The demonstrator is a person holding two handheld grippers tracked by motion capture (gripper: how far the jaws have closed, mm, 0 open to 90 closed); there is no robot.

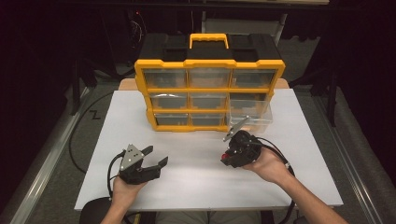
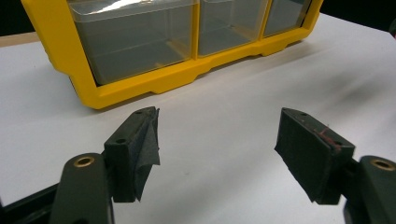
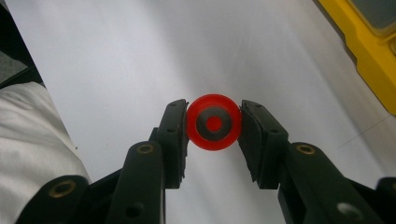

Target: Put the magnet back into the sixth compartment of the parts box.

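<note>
High view: your right gripper (image 1: 229,157) holds small red part above white table (image 1: 187,182), at 6 o'clock from pulled-out clear drawer (image 1: 250,114) of yellow organizer (image 1: 209,88). Left gripper (image 1: 156,157) idle, apart.

Left gripper view: jaws spread wide, nothing between; pad cover on left finger (image 2: 140,149) peeling.

Right gripper view: jaws clamped on red disc (image 3: 214,122), pads at 3 and 9 o'clock on rim. Judge part light, rigid, smooth, round; likely to slip or roll. Keep hold across rim.

High view looks down over table (image 1: 299,154); gripper views sit low, close; all share yellow organizer (image 1: 209,93).
</note>
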